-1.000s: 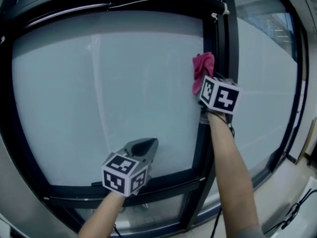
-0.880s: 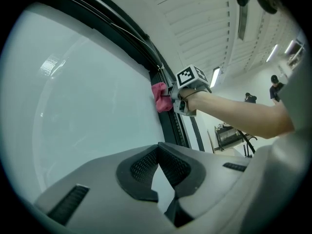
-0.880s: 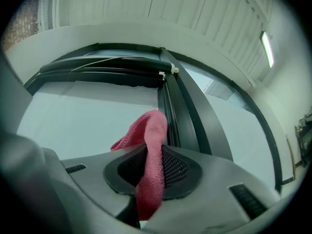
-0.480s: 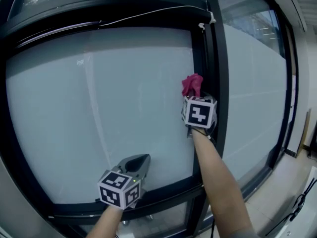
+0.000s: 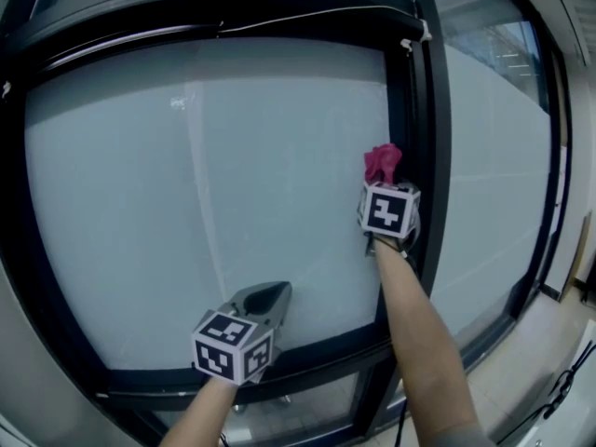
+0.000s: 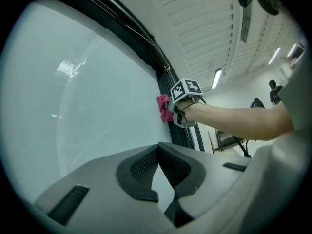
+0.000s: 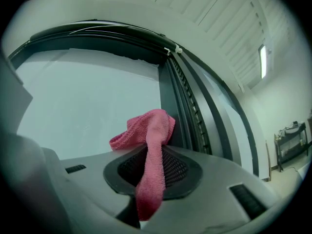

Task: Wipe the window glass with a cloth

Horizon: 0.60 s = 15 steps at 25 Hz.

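A pink cloth (image 5: 383, 164) is pressed against the large window glass (image 5: 205, 175) at the pane's right edge, beside the black upright frame bar (image 5: 417, 138). My right gripper (image 5: 385, 184) is shut on it. In the right gripper view the cloth (image 7: 148, 135) bunches above the jaws and hangs down between them, in front of the glass (image 7: 87, 101). My left gripper (image 5: 275, 293) is held low near the pane's bottom edge, shut and with nothing in it. In the left gripper view its tips (image 6: 158, 146) meet, and the cloth (image 6: 164, 108) shows farther off on the glass (image 6: 73, 91).
A black frame runs under the pane (image 5: 279, 352) and over it. A second glass pane (image 5: 494, 156) lies to the right of the upright bar. Cables (image 5: 559, 389) trail on the floor at the lower right. Distant people (image 6: 273, 87) stand in the room behind.
My right gripper has slid the cloth a little way down the pane's right edge. The left gripper has stayed low near the bottom frame, still shut.
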Each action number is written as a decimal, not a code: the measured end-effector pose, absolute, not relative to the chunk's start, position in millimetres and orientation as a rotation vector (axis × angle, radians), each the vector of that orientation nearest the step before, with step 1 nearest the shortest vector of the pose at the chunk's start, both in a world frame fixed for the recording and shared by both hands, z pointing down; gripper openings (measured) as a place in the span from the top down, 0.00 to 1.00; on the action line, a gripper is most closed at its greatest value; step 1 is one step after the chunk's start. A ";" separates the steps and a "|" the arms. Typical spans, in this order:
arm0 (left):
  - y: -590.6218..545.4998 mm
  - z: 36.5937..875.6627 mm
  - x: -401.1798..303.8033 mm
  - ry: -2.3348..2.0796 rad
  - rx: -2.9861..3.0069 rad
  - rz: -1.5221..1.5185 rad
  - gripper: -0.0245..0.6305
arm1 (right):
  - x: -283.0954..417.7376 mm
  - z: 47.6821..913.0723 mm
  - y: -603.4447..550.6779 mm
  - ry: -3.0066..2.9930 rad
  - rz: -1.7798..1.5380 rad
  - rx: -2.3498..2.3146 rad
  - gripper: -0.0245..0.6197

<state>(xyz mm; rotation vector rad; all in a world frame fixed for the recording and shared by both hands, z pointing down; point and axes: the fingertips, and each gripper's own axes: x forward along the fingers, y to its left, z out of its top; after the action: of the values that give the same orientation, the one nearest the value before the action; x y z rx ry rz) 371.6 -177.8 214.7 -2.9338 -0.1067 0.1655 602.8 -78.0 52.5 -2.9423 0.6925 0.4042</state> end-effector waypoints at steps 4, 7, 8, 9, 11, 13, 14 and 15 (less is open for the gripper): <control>-180.5 215.7 366.8 -0.100 -2.940 0.162 0.95 | 595.7 60.5 -84.7 0.744 0.380 -2.946 0.86; -182.4 216.3 361.3 -0.094 -2.946 0.164 0.95 | 587.0 66.1 -92.9 0.810 0.376 -2.940 0.86; -183.9 216.8 358.5 -0.088 -2.949 0.165 0.95 | 583.4 66.7 -95.9 0.834 0.386 -2.935 0.86; -185.7 217.4 355.5 -0.081 -2.952 0.165 0.95 | 579.4 65.5 -98.5 0.853 0.411 -2.931 0.86; -189.3 219.2 349.7 -0.066 -2.959 0.162 0.95 | 571.4 63.7 -102.2 0.878 0.448 -2.923 0.86; -192.0 221.0 344.8 -0.053 -2.964 0.158 0.95 | 562.5 65.1 -107.9 0.916 0.449 -2.911 0.86; -193.7 221.9 342.1 -0.046 -2.967 0.156 0.95 | 557.3 65.4 -112.3 0.943 0.450 -2.901 0.86; -196.0 222.6 339.2 -0.037 -2.969 0.156 0.95 | 551.7 65.5 -117.6 0.973 0.451 -2.890 0.86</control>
<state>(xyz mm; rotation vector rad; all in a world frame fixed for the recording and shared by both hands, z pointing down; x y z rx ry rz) 339.2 -196.0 222.6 -2.9691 -0.0372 0.1560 551.7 -117.6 65.5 -2.8903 0.9727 0.4508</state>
